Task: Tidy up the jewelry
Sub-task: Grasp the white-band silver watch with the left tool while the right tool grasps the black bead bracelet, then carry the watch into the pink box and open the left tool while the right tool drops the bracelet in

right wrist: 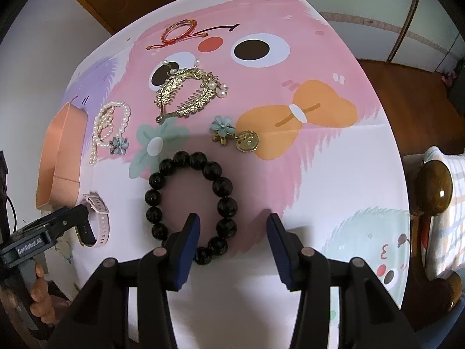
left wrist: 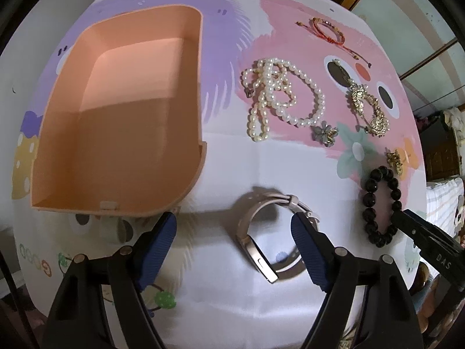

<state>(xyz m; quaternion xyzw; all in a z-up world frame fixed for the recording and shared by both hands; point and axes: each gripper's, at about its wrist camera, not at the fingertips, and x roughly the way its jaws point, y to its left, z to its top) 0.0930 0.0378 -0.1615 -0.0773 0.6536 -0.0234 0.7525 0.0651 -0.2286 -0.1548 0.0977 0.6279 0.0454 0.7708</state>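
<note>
A pink watch (left wrist: 255,250) lies on the printed tablecloth, inside the wide span of my open left gripper (left wrist: 234,226). The right finger stands at its strap and the left finger is well clear of it. An empty peach box (left wrist: 116,133) stands just left of that gripper. In the right wrist view, a black bead bracelet (right wrist: 223,186) lies flat. My open right gripper (right wrist: 234,224) straddles its right side with one finger inside the ring, and neither pad presses the beads.
Further back lie a pearl necklace (left wrist: 273,87), a gold hair clip (right wrist: 186,93), a red string bracelet (right wrist: 180,32), flower earrings (right wrist: 222,128) and a round gold piece (right wrist: 247,142). The table edge curves at the right beside a wooden chair post (right wrist: 436,186).
</note>
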